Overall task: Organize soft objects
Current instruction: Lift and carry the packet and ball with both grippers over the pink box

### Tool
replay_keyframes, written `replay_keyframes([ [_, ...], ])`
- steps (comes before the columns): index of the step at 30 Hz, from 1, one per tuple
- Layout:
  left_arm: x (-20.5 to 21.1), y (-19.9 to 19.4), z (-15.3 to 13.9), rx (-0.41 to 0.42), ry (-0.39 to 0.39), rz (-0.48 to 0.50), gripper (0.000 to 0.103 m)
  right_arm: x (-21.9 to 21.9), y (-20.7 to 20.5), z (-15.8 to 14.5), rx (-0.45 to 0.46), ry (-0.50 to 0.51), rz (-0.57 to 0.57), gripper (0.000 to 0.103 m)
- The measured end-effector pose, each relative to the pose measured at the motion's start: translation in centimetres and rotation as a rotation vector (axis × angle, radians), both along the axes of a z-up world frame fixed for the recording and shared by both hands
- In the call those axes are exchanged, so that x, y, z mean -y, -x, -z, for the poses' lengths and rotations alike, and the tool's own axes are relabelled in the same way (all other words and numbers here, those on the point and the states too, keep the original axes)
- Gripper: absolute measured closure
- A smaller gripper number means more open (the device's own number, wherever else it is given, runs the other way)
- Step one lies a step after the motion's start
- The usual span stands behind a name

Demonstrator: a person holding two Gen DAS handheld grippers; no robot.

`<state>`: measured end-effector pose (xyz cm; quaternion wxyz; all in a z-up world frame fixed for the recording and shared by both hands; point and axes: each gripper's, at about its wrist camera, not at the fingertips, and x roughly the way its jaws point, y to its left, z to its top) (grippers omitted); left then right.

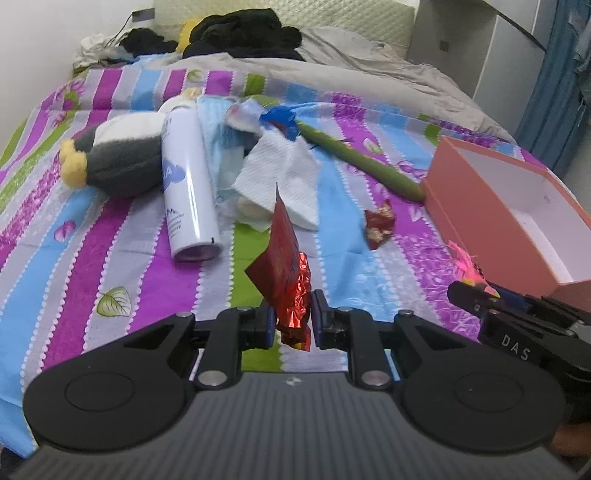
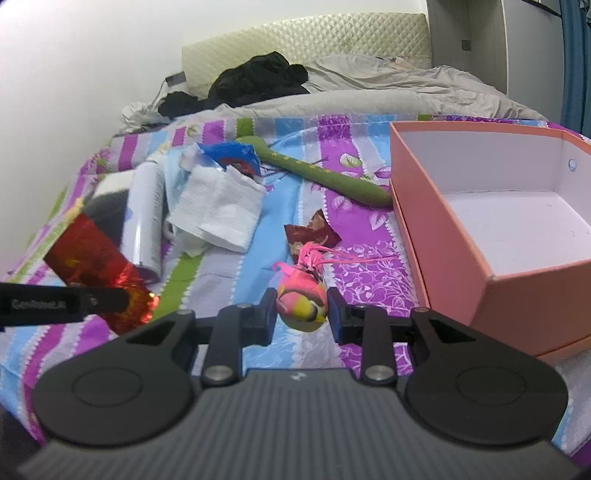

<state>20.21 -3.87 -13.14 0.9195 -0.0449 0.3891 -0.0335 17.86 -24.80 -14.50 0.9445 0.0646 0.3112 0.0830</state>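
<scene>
My left gripper [image 1: 293, 317] is shut on a red foil wrapper [image 1: 286, 269] and holds it above the striped bedspread; the wrapper also shows in the right wrist view [image 2: 92, 258]. My right gripper [image 2: 302, 310] is shut on a small pink and yellow soft toy [image 2: 301, 295] with pink strings, just left of the open pink box [image 2: 443, 236]. On the bed lie a grey and white plush [image 1: 118, 155], a long green plush [image 1: 354, 155], a white paper towel [image 1: 280, 173] and a white spray can [image 1: 188, 184].
A small crumpled red wrapper [image 1: 378, 223] lies between the paper towel and the box [image 1: 480, 206]. A blue packet [image 2: 232, 155] sits behind the towel. Dark clothes [image 1: 240, 33] and a grey duvet [image 1: 369, 66] fill the bed's far end. A blue curtain [image 1: 554, 74] hangs at right.
</scene>
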Motion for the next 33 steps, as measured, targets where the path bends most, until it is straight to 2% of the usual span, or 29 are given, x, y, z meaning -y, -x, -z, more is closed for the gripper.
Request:
replay_keyframes([
  [7, 1.5, 0.5, -3.0, 0.005, 0.018, 0.021, 0.081, 1.6, 1.2, -3.4, 0.052, 0.015, 0.013, 0.071],
  [14, 3.7, 0.1, -7.2, 0.049, 0.037, 0.06, 0.081, 3.5, 0.8, -7.3, 0.099, 0.02, 0.021, 0.071],
  [17, 4.3, -0.9, -8.7, 0.039, 0.095, 0.091, 0.081, 4.4, 0.3, -9.1, 0.124, 0.023, 0.026, 0.071],
  [20, 5.1, -1.9, -10.4, 0.055, 0.113, 0.095, 0.081, 5.1, -0.5, -10.7, 0.137, 0.028, 0.021, 0.071],
  [29, 8.9, -5.1, -15.9, 0.127, 0.096, 0.13, 0.081, 8.3, -2.9, -14.3, 0.182, 0.052, 0.042, 0.071],
  [33, 11.7, -7.2, -17.0, 0.122, 0.092, 0.159, 0.081, 10.5, -4.2, -15.2, 0.183, 0.063, 0.074, 0.071],
])
